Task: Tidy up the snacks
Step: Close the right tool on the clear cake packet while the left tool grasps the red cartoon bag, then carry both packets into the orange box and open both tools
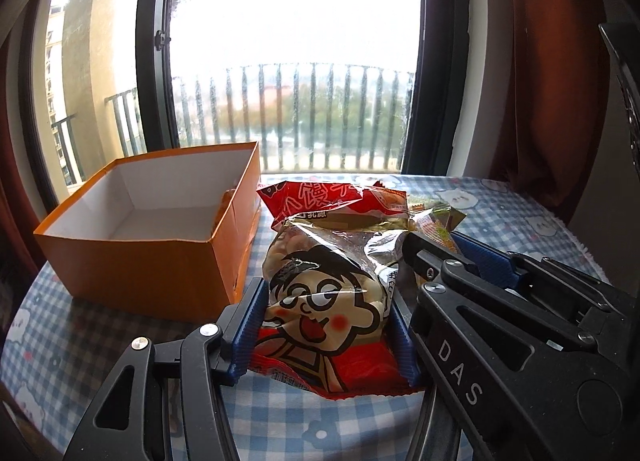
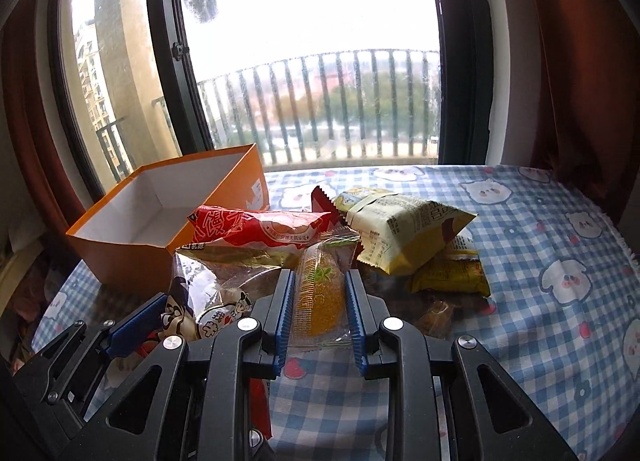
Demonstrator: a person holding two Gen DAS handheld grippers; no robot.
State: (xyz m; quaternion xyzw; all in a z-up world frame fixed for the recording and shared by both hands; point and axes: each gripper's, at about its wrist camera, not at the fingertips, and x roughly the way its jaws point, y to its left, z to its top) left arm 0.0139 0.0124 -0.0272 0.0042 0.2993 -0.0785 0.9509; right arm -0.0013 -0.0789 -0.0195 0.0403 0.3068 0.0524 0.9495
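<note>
Nearest to me, my left hand-held gripper (image 1: 326, 331) is clamped on the cartoon-face snack bag (image 1: 324, 301), its blue pads pressing both sides of the wrapper. My right hand-held gripper (image 2: 320, 315) is pinched tight on the small orange jelly packet (image 2: 320, 297). Both packets look lifted off the checked cloth of the worktop (image 2: 540, 245), though I cannot be sure of the gap beneath them.

Just behind what I hold, a pile waits: the red snack bag (image 2: 256, 231), the pale yellow pouch (image 2: 404, 233) leaning on a darker yellow packet (image 2: 448, 273), and a few smaller wrappers I cannot make out.

Further back on the left stands the orange box (image 1: 152, 261), open at the top. Its white inside looks nearly bare, with perhaps one item against the right wall. I judge the sorting barely begun: these two go in first, then the pile.
</note>
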